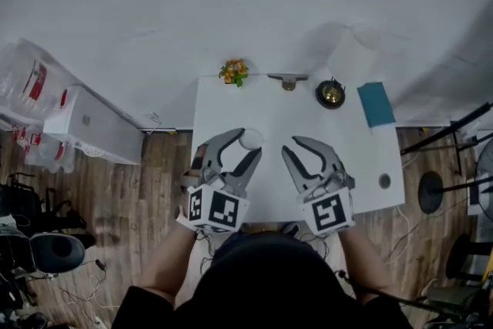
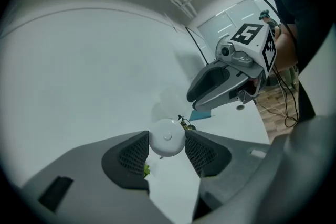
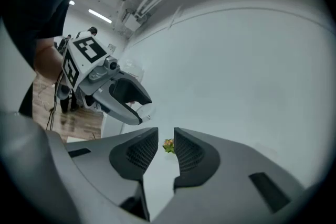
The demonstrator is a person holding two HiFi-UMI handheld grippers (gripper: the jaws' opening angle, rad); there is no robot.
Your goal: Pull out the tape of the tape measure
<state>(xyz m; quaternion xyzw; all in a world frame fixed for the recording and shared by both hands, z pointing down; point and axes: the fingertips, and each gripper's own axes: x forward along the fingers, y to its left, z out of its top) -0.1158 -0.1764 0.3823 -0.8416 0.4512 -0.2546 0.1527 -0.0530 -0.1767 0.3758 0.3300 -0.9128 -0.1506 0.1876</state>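
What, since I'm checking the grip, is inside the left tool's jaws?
A round white tape measure, pinched between the left tool's pads. No pulled-out tape shows; the pads cover its sides.

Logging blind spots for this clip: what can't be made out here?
Tape tab: not visible on the white tape measure in the left gripper; pads cover its sides.
Small round thing, head view: too small to identify.
Table near edge, head view: partly hidden by the person's head.
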